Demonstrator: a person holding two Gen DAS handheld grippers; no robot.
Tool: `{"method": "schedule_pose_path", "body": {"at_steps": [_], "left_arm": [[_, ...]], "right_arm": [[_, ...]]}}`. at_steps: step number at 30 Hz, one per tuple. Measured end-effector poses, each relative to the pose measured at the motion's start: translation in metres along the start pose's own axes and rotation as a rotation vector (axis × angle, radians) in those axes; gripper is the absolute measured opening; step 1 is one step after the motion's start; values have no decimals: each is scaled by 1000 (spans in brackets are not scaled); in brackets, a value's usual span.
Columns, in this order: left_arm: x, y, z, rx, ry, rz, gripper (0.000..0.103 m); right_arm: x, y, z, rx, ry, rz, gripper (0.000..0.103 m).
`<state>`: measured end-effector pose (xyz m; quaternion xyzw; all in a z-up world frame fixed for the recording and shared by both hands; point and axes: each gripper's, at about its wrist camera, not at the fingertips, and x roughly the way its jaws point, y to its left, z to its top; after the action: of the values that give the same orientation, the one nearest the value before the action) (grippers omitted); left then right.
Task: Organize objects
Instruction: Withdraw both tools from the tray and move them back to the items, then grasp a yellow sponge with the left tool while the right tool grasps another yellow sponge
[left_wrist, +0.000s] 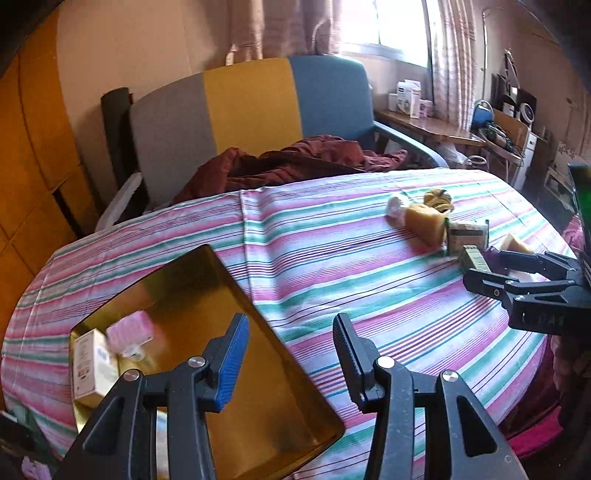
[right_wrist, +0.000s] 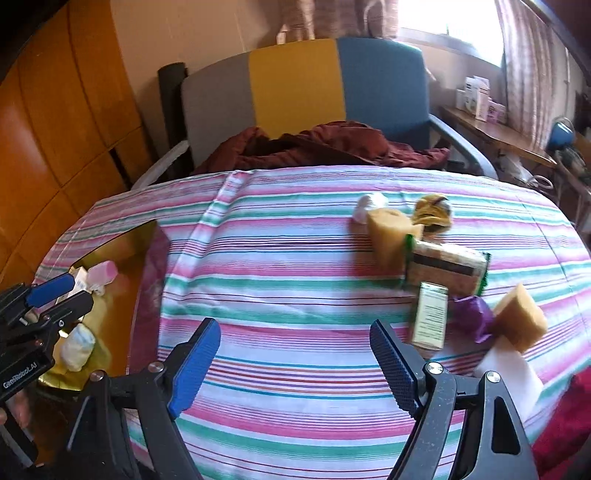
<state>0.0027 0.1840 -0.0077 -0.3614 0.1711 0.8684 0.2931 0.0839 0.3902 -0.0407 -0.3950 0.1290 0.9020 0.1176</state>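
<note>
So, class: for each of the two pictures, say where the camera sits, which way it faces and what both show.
Left wrist: on the left gripper, facing down over the gold tray; right gripper shows at right.
Right wrist: on the right gripper, facing the striped cloth and sponges; left gripper shows at left.
Shared: tray, cloth, item pile, chair.

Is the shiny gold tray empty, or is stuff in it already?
Not empty. The gold tray already holds a white box and a small pink packet; the right wrist view also shows a white bundle inside.
</note>
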Motion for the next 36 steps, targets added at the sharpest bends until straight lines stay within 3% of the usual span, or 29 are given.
{"method": "schedule_pose_path", "body": {"at_steps": [12, 26, 31, 36], "left_arm": [[31, -41, 36, 23, 27, -127, 48], [105, -99, 96, -22, 136, -327, 48], [142, -112, 118, -93, 214, -402, 58], [174, -128, 137, -137, 266, -446, 66]], "right_arm": [[-3, -73, 6, 99, 29, -130, 84], [-19, -178, 17, 188, 37, -308, 84], [-16, -211, 14, 221, 58, -337, 84], [-2, -225, 9, 221, 87, -296, 84]]}}
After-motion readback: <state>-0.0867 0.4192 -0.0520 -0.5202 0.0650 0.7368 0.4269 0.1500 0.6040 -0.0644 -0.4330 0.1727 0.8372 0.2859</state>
